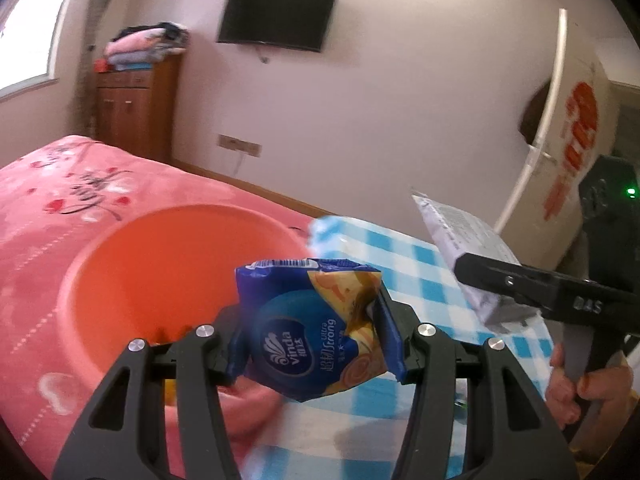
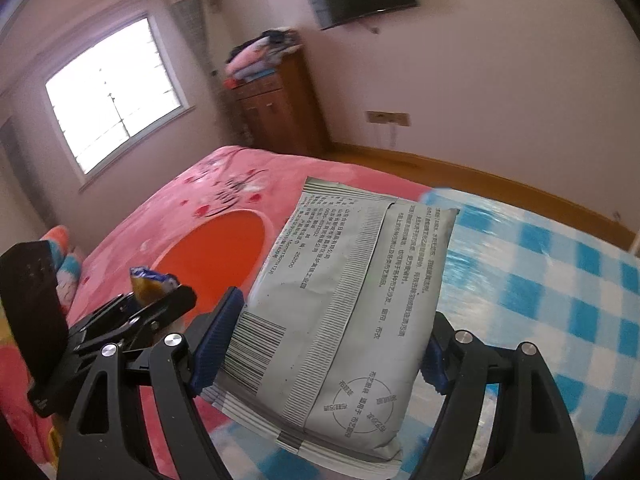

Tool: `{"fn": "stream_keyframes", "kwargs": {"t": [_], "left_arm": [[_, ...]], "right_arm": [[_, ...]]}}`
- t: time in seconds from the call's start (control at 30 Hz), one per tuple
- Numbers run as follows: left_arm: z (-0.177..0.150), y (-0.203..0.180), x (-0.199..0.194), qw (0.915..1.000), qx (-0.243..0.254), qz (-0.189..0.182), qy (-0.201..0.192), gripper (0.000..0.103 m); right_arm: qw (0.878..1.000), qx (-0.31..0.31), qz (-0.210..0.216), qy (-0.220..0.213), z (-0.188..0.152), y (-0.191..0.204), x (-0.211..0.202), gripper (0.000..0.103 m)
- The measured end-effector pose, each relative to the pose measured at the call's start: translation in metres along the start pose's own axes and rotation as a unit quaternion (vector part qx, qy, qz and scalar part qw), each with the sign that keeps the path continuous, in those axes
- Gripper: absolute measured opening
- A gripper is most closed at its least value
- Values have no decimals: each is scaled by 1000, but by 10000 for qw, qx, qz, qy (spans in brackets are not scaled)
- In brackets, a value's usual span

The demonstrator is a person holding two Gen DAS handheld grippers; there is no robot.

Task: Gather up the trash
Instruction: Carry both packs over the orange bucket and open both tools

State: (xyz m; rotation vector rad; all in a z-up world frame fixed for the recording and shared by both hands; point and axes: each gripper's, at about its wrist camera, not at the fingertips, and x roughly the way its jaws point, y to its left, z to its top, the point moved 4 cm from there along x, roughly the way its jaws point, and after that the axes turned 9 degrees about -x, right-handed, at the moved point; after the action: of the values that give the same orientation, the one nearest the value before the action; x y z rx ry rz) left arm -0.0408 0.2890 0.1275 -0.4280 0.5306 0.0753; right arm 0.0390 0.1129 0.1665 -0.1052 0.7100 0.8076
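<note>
My left gripper (image 1: pixel 312 340) is shut on a blue Vinda tissue packet (image 1: pixel 308 328) and holds it in the air just right of an orange basin (image 1: pixel 160 264) on the bed. My right gripper (image 2: pixel 320 344) is shut on a flat grey printed packet (image 2: pixel 344 312), held above the blue checked cloth (image 2: pixel 560 288). In the left wrist view the right gripper (image 1: pixel 492 276) shows at the right with the grey packet (image 1: pixel 460 232). In the right wrist view the left gripper (image 2: pixel 156 300) with the tissue packet (image 2: pixel 150 282) shows at the left, in front of the basin (image 2: pixel 224 252).
The bed has a pink blanket (image 1: pixel 48 184) and a blue-and-white checked cloth (image 1: pixel 400 256). A wooden cabinet (image 1: pixel 132 108) with folded clothes stands by the window. A TV (image 1: pixel 276 20) hangs on the wall. A white box with red print (image 1: pixel 568 140) stands at the right.
</note>
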Motion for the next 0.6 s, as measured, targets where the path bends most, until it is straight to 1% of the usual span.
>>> {"fn": "stream_keyframes", "kwargs": {"t": [0.07,0.17,0.3,0.4,0.47,0.5,0.53,0.57,0.6], "left_arm": [[7,16,0,9998,-94,159,-54,55],[14,39,2,9989,-266,364,-89,55],[19,61,7,9977,-415,530,-98,55],[17,70,10,9970,-469,603,-86,57],[16,75,10,9961,-488,731,-110,66],[16,79,11,9949,-508,862,-108,67],[15,82,11,9945,-539,889,-107,74],[15,85,11,9941,-605,896,-127,81],[14,87,10,9935,-659,920,-153,83]], "right_arm": [[9997,-87,205,36,10,17,12,78],[9989,-277,376,99,21,41,30,78],[9973,-438,566,163,30,66,50,78],[9962,-546,633,245,36,82,68,78],[9962,-534,643,260,36,83,76,80],[9960,-488,683,308,36,83,81,80],[9958,-427,748,314,36,82,84,82],[9961,-319,777,265,36,79,85,88],[9965,-257,771,218,36,75,83,90]]}}
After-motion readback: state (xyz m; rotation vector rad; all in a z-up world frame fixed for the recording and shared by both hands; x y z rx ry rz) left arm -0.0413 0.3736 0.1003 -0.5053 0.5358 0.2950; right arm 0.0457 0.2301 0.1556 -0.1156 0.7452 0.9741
